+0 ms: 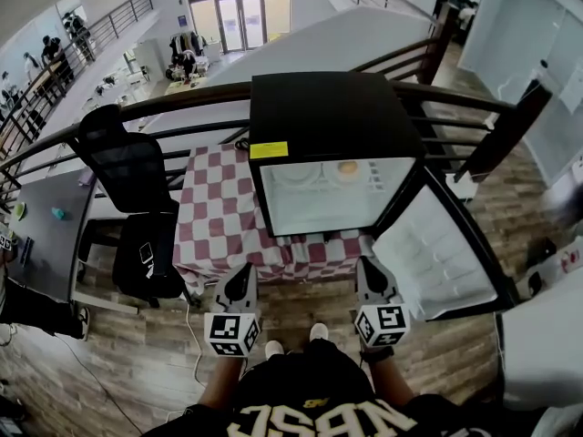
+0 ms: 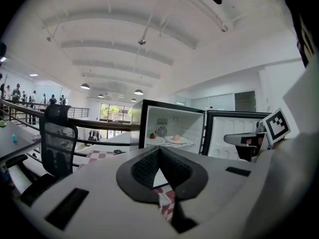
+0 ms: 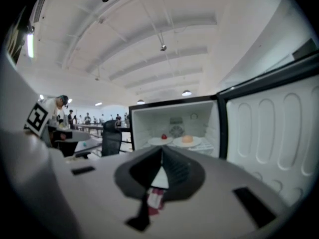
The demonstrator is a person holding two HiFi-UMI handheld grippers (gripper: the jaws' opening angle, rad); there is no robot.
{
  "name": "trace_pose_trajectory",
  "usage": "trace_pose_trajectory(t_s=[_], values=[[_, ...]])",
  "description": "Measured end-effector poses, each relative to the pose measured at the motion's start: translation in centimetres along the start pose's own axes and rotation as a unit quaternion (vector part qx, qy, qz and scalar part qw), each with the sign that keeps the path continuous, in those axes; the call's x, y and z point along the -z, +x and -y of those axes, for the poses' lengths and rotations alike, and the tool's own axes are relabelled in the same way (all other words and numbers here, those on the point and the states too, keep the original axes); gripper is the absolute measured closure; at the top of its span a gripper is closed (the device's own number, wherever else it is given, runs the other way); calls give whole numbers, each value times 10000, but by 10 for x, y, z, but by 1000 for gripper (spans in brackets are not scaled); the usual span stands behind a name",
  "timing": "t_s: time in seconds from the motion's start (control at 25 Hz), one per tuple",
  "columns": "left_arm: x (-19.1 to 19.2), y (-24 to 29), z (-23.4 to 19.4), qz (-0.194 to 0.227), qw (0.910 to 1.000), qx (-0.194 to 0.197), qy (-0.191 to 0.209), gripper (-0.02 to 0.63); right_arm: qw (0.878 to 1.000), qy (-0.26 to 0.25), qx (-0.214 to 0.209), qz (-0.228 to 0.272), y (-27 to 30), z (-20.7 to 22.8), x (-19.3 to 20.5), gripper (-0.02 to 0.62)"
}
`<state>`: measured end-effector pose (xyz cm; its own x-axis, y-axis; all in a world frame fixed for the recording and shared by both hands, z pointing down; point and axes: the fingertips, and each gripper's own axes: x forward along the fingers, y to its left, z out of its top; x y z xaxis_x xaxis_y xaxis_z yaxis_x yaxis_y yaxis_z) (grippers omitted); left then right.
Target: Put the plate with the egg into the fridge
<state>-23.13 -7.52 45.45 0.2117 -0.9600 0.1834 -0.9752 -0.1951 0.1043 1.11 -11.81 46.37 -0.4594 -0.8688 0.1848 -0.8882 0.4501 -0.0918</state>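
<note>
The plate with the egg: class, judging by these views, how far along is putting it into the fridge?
Done, it seems: the white plate with the pale orange egg sits inside the black mini fridge. In hand: nothing; the left gripper and right gripper are shut and empty. Left: perhaps closing the white-lined door, which stands open.

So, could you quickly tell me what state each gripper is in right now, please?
Left gripper: jaws closed, holding nothing.
Right gripper: jaws closed, holding nothing.
</note>
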Motion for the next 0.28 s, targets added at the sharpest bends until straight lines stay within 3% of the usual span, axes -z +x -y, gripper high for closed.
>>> trace_pose_trajectory(t_s=[0.28], values=[[4, 9, 10, -26, 9999, 114, -78, 584, 9999, -22, -81, 86, 8, -6, -8, 574]])
